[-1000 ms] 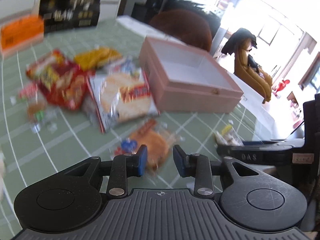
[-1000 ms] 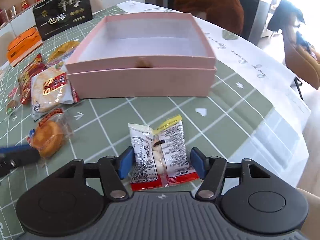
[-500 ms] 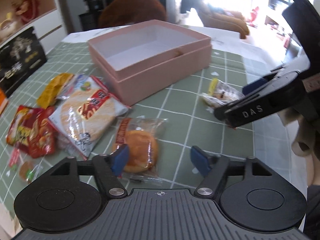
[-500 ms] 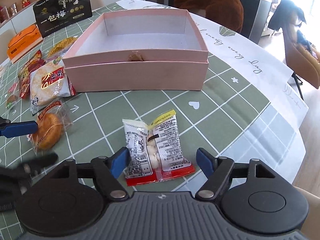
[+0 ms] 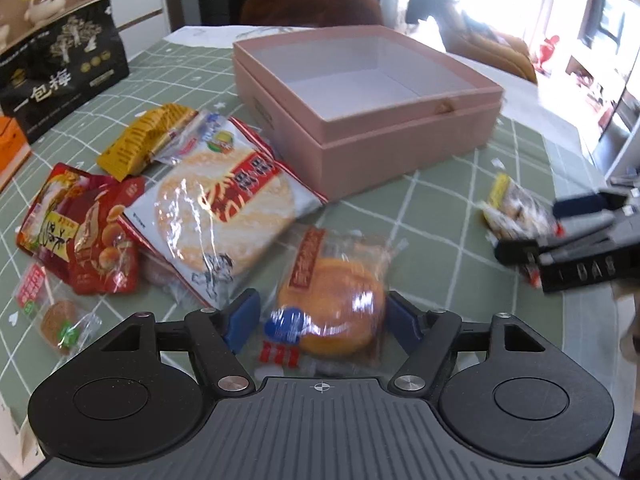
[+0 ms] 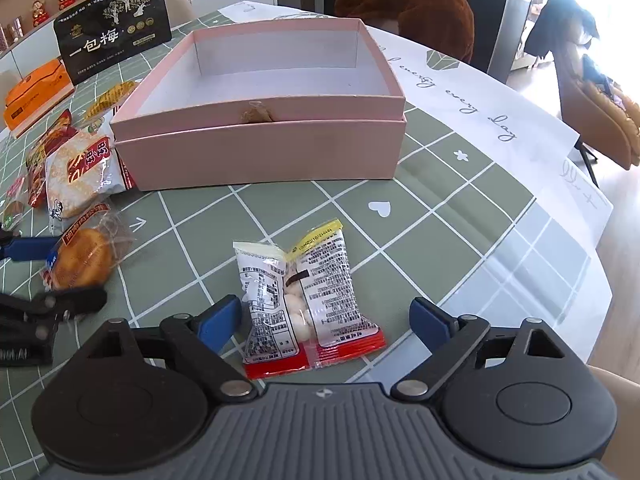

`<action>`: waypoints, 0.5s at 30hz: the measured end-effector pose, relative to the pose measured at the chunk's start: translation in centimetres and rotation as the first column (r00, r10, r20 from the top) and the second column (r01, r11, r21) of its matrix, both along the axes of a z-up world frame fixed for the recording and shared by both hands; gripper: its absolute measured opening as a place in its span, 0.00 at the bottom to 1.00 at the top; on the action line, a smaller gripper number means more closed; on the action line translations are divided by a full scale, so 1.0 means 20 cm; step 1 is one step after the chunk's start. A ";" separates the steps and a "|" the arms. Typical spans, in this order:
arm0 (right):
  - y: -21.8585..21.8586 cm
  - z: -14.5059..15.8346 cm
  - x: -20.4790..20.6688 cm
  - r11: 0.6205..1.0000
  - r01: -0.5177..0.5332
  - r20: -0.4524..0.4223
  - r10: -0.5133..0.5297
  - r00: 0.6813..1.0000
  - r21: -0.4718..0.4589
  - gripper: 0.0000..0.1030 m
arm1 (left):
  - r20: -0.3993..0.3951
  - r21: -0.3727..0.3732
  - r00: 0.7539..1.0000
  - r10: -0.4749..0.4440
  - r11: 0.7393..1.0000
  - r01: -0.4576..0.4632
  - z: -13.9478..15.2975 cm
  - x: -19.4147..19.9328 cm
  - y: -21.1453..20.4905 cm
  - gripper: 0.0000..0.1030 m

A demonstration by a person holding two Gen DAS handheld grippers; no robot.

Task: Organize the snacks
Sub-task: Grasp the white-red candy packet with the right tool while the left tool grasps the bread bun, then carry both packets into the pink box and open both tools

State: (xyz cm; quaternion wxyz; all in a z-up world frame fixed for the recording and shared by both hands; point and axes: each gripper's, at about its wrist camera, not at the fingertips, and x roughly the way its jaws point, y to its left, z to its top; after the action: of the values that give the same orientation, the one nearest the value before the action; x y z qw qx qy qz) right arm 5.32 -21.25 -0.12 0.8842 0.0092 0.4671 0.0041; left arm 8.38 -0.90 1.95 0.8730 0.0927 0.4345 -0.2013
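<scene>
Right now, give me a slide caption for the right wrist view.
Open right tool straddles a small snack packet before the empty pink box.

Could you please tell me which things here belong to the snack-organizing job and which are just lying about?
Job: pink box, wrapped bun, white candy packet, rice cracker bag, red snack bag, yellow packet.

Lying about: black gift bag, orange carton, brown chair.

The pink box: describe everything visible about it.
The pink box looks like matte cardboard, square and shallow, open-topped with a white, empty interior. It seems to be two nested layers, the upper one slightly inset. A small tan tab sits at the middle of its near rim. It stands flat on the green checked tablecloth; the rice cracker packet touches its corner.
</scene>
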 end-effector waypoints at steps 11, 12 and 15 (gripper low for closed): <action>0.03 0.01 0.03 0.998 -0.063 -0.003 0.063 0.998 0.015 0.88 | -0.016 -0.061 1.000 0.025 0.998 -0.026 0.01 0.01 -0.03 0.62; 0.03 0.01 0.03 0.998 -0.060 0.001 0.060 0.998 0.016 0.85 | -0.023 -0.076 0.999 0.029 0.997 -0.031 0.01 -0.01 -0.03 0.61; 0.02 0.03 0.04 0.998 -0.054 0.022 0.053 0.998 0.020 0.59 | -0.031 -0.112 0.998 0.062 0.992 -0.065 0.02 -0.08 -0.02 0.61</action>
State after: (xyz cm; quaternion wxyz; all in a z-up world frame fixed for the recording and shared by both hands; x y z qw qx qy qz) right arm 6.03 -20.79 0.48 0.8886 0.0059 0.4575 0.0327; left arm 6.73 -1.24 2.28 0.8768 0.0267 0.4370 -0.1988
